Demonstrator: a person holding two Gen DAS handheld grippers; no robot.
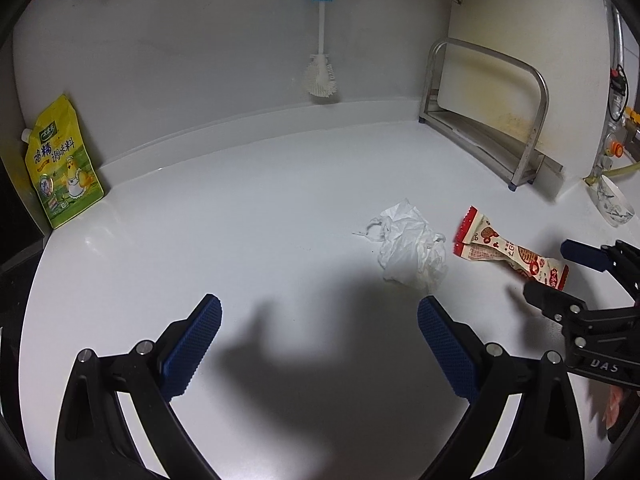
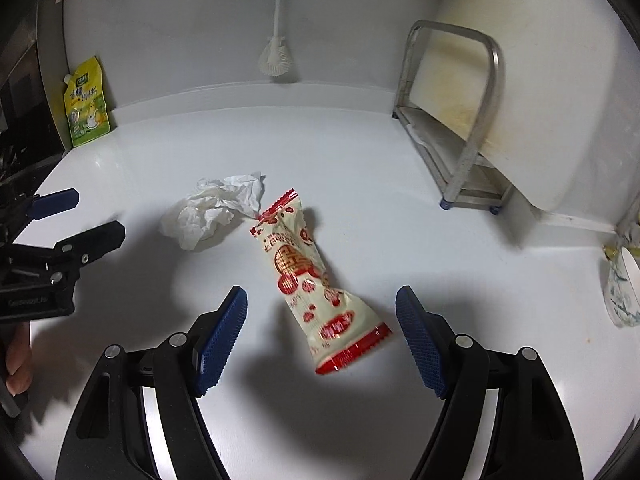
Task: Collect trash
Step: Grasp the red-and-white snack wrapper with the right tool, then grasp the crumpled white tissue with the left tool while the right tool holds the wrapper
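A crumpled white tissue (image 1: 408,244) lies on the white counter, ahead and to the right of my open, empty left gripper (image 1: 320,316). A red and cream snack wrapper (image 1: 508,248) lies to its right. In the right wrist view the snack wrapper (image 2: 312,276) lies between and just ahead of the open jaws of my right gripper (image 2: 322,312), with the tissue (image 2: 212,208) beyond it to the left. The right gripper (image 1: 560,276) shows at the right edge of the left wrist view, beside the wrapper's near end. The left gripper (image 2: 84,216) shows at the left edge of the right wrist view.
A yellow-green seasoning pouch (image 1: 60,164) leans at the back left. A white bottle brush with a blue handle (image 1: 320,72) hangs on the back wall. A steel rack (image 1: 492,120) holding a cutting board stands at the back right. A glass cup (image 2: 624,292) lies at the right.
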